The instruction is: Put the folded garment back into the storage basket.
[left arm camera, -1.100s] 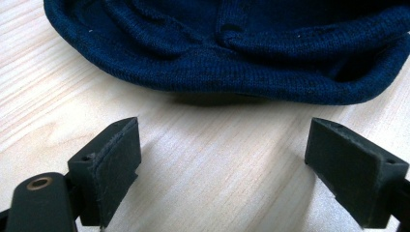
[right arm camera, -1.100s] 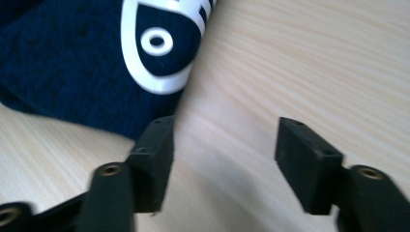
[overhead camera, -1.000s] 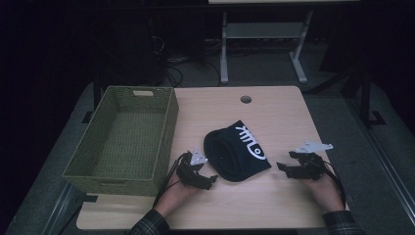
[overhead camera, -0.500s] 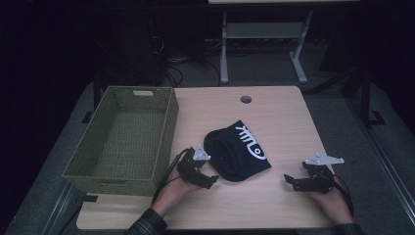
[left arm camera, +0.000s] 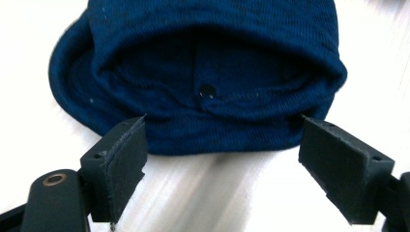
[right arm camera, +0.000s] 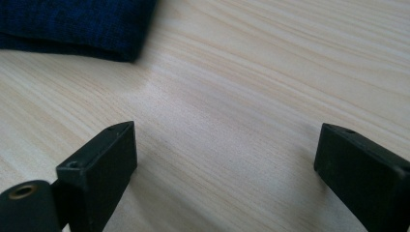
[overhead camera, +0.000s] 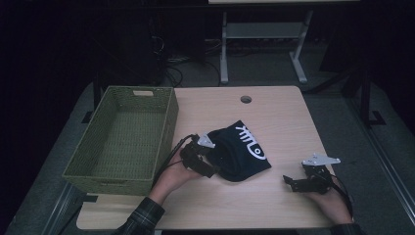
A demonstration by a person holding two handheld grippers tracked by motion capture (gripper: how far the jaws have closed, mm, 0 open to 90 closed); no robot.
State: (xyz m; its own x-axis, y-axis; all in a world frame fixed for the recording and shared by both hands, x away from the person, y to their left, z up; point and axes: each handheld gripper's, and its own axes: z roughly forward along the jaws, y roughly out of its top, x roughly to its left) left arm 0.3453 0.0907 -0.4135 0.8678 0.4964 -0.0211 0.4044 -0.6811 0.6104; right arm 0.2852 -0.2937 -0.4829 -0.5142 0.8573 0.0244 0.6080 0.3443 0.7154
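Folded garment: left tool touching its left edge, wide open, empty. Right tool well apart rightward, wide open, empty.

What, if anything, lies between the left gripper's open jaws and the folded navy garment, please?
Nothing visible does. The left gripper is open right at the near folded edge of the navy garment, with bare table between its jaws. The right gripper sits apart, open over bare wood.

High view dim, murky; gripper views bright, slightly blurred.
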